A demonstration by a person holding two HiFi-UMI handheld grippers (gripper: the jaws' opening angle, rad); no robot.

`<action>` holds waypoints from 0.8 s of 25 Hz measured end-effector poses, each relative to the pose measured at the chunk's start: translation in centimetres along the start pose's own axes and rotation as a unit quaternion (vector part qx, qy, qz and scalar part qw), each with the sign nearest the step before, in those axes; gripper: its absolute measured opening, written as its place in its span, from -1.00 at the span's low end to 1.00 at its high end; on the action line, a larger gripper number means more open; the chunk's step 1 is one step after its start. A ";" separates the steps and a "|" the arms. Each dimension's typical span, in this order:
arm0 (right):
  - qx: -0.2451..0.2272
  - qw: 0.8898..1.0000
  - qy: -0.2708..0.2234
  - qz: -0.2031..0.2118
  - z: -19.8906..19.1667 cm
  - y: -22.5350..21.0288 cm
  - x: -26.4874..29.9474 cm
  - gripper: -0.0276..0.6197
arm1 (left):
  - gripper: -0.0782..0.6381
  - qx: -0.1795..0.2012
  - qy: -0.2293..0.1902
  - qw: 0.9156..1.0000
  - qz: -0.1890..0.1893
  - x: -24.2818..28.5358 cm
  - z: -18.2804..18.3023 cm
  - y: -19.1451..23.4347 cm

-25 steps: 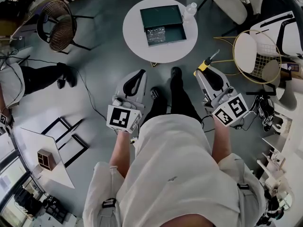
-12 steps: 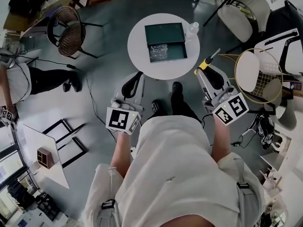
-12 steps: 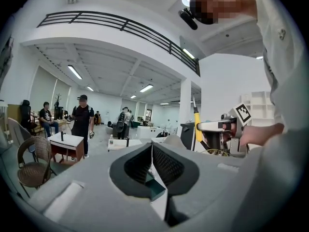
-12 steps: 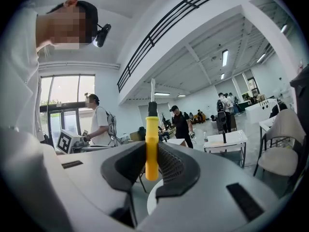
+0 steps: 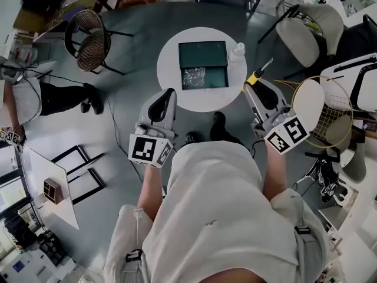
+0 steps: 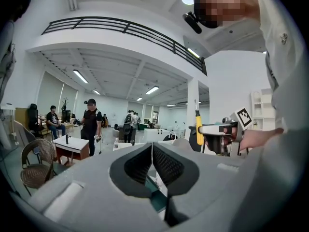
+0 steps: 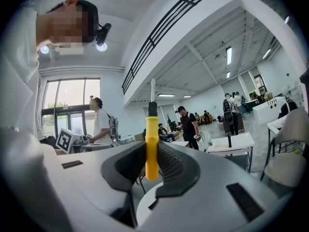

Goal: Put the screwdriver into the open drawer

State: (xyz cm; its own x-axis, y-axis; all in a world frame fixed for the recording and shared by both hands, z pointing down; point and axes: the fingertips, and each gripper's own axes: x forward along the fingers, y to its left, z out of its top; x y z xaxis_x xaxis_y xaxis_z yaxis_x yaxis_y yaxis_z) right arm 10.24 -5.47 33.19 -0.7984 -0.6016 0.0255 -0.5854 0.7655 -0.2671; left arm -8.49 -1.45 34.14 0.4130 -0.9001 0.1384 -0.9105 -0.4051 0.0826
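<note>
My right gripper [image 7: 150,159] is pinching the screwdriver [image 7: 151,144]. Its yellow handle stands upright between the two dark pads, and the black collar and thin metal shaft stick out past the tips. In the head view the right gripper [image 5: 253,86] is to the right of the round white table [image 5: 171,58]. The screwdriver [image 5: 257,75] points up and away just beside the table's right edge, apart from the drawer.

My left gripper [image 6: 152,154] has its jaws pressed together, the ribbed pads meet along a thin line, and I see nothing between them. In the head view the left gripper [image 5: 169,93] sits at the near left edge of the table, with its tips over the rim.

A dark green box [image 5: 203,53] sits near the middle of the table. Its open drawer [image 5: 215,78] is pulled out toward me. A crinkled clear bag [image 5: 193,78] lies in the left part of the drawer, and the right part shows bare green floor. A clear plastic bottle [image 5: 237,51] stands on the table just right of the box, at the far right.

My shoes [image 5: 218,121] are on the grey floor just near of the table. A wicker chair [image 5: 89,39] stands well off to the far left.
</note>
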 end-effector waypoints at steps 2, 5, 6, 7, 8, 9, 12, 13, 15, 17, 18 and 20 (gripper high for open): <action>0.001 1.000 0.000 0.009 0.2 -1.1 0.1 -0.67 | -0.74 -0.004 -0.001 1.000 0.009 0.9 0.1 -0.3; 0.005 1.000 0.004 0.022 0.0 -2.8 -0.2 -0.67 | -0.73 -0.005 -0.001 1.000 0.023 2.2 0.0 -1.1; 0.007 1.000 0.007 0.026 -0.2 -3.4 -0.3 -0.67 | -0.74 -0.004 -0.001 1.000 0.028 2.6 -0.1 -1.3; 0.008 0.999 0.010 0.029 -0.4 -3.9 -0.4 -0.67 | -0.73 -0.004 -0.001 0.999 0.034 3.0 -0.1 -1.6; 0.011 0.999 0.013 0.033 -0.6 -4.5 -0.5 -0.67 | -0.74 -0.005 0.000 0.999 0.039 3.2 -0.2 -1.8; 0.013 0.999 0.016 0.038 -0.8 -4.9 -0.5 -0.67 | -0.74 -0.006 0.001 0.999 0.045 3.5 -0.3 -2.0; 0.016 0.998 0.025 0.053 -1.2 -5.8 -0.3 -0.67 | -0.74 -0.010 0.006 0.998 0.059 3.9 -0.8 -2.3; 0.017 0.998 0.027 0.058 -1.3 -5.9 -0.1 -0.68 | -0.73 -0.011 0.008 0.998 0.063 4.0 -0.9 -2.4; 0.018 0.997 0.031 0.066 -1.5 -6.1 0.3 -0.67 | -0.74 -0.012 0.012 0.998 0.068 4.1 -1.2 -2.6; 0.022 0.996 0.037 0.075 -1.9 -6.1 0.9 -0.67 | -0.74 -0.014 0.016 0.997 0.075 4.1 -1.3 -2.5; 0.024 0.996 0.040 0.080 -2.1 -6.1 1.2 -0.67 | -0.73 -0.015 0.016 0.997 0.079 4.1 -1.4 -2.4; 0.024 0.995 0.049 0.089 -2.5 -5.9 1.7 -0.68 | -0.73 -0.017 0.017 0.996 0.086 4.0 -1.4 -2.2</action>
State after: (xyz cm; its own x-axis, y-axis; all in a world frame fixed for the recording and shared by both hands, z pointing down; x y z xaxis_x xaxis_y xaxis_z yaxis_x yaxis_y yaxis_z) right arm 12.00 -10.37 37.21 -0.8997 -0.4314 0.0668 -0.4286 0.8441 -0.3220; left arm -4.86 -3.93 35.92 0.2515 -0.9496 0.1871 -0.9671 -0.2388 0.0881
